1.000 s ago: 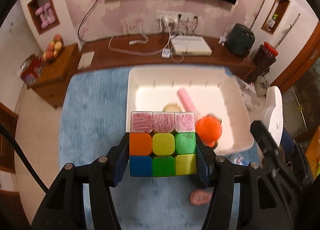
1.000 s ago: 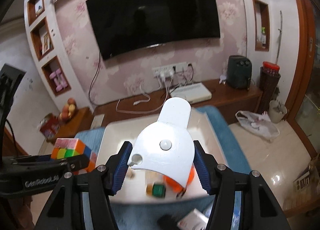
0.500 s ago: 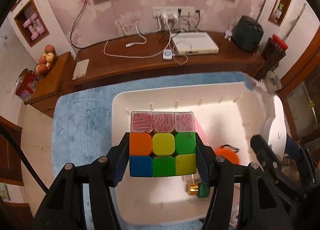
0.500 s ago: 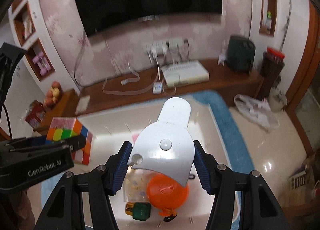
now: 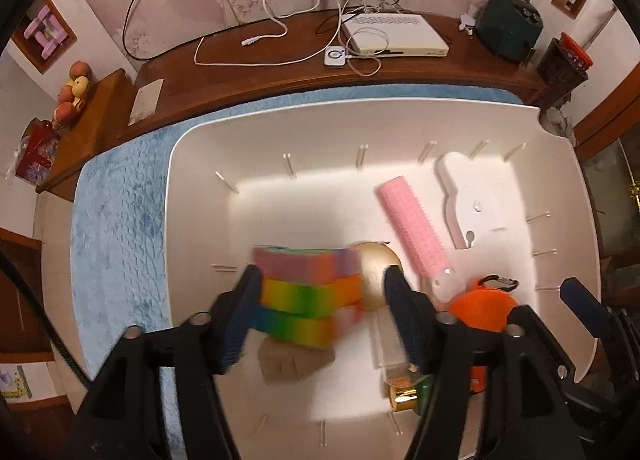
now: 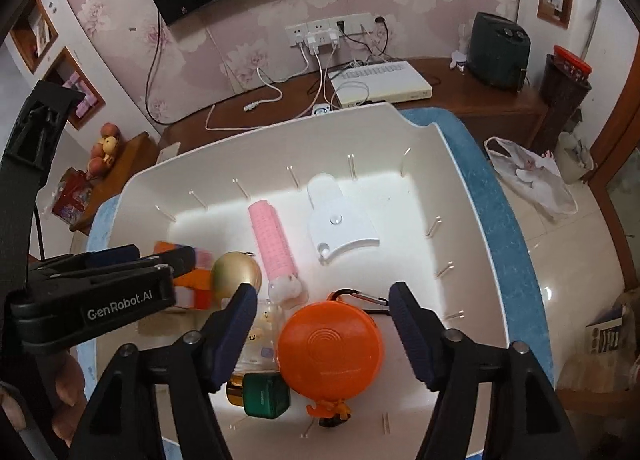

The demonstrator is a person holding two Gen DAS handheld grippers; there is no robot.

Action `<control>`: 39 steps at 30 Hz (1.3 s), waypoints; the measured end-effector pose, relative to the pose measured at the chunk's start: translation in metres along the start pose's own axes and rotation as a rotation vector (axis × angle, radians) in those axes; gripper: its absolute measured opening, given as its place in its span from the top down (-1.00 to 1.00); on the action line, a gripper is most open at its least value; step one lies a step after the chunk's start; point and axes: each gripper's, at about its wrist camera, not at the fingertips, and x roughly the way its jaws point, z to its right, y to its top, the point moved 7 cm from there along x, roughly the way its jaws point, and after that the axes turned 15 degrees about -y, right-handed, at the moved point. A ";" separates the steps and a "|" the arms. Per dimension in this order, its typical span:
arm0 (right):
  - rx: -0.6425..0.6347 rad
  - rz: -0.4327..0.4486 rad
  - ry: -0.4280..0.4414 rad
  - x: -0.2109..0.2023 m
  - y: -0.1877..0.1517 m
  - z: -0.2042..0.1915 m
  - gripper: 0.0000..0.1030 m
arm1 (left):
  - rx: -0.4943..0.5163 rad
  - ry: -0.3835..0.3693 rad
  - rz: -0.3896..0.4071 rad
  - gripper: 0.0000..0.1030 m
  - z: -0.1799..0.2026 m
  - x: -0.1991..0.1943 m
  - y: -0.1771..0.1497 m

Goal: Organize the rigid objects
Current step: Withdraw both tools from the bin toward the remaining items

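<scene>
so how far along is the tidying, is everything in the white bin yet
Nearly. In the white bin: pink roller, orange case, white plastic piece. The left gripper is opening, the blurred colour cube dropping free. The right gripper is opening, empty. Anything outside isn't visible.

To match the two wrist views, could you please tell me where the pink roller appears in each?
Left wrist: the pink roller lies right of centre in the bin, slanting down toward the orange case.
Right wrist: it lies left of centre, nearly upright in the picture, beside the gold ball.
Shared landmark: the white plate lies just right of it in both.
</scene>
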 end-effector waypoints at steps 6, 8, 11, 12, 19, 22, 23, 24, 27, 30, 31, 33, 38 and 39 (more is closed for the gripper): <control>-0.031 0.044 0.026 -0.027 -0.009 0.008 -0.36 | -0.003 -0.027 0.027 -0.75 0.011 -0.023 -0.004; -0.053 0.067 0.031 -0.037 -0.013 0.012 -0.36 | -0.006 -0.037 0.043 -0.75 0.015 -0.033 -0.008; -0.080 0.094 0.044 -0.055 -0.021 0.019 -0.36 | 0.002 -0.051 0.060 -0.75 0.023 -0.047 -0.015; -0.082 0.101 0.046 -0.060 -0.024 0.023 -0.36 | 0.008 -0.055 0.071 -0.75 0.027 -0.054 -0.020; -0.059 0.121 0.053 -0.091 -0.045 0.060 -0.36 | 0.028 -0.072 0.117 -0.74 0.045 -0.087 -0.049; -0.018 0.124 0.059 -0.104 -0.056 0.079 -0.36 | 0.026 -0.086 0.140 -0.74 0.053 -0.103 -0.063; -0.004 0.125 0.059 -0.108 -0.059 0.086 -0.36 | 0.025 -0.090 0.146 -0.74 0.055 -0.107 -0.068; 0.010 0.128 0.058 -0.113 -0.063 0.094 -0.36 | 0.026 -0.096 0.154 -0.74 0.058 -0.113 -0.074; 0.025 0.135 0.054 -0.121 -0.073 0.109 -0.36 | 0.032 -0.104 0.177 -0.74 0.066 -0.126 -0.089; 0.027 0.137 0.034 -0.125 -0.087 0.123 -0.37 | 0.042 -0.114 0.190 -0.75 0.075 -0.134 -0.103; 0.026 0.133 0.028 -0.124 -0.090 0.125 -0.37 | 0.047 -0.117 0.191 -0.75 0.078 -0.136 -0.108; 0.022 0.115 0.013 -0.119 -0.100 0.131 -0.39 | 0.061 -0.123 0.190 -0.76 0.083 -0.137 -0.120; -0.002 0.065 -0.005 -0.100 -0.121 0.137 -0.39 | 0.103 -0.117 0.153 -0.81 0.092 -0.121 -0.150; -0.009 0.058 -0.010 -0.098 -0.125 0.138 -0.39 | 0.108 -0.120 0.138 -0.81 0.094 -0.115 -0.156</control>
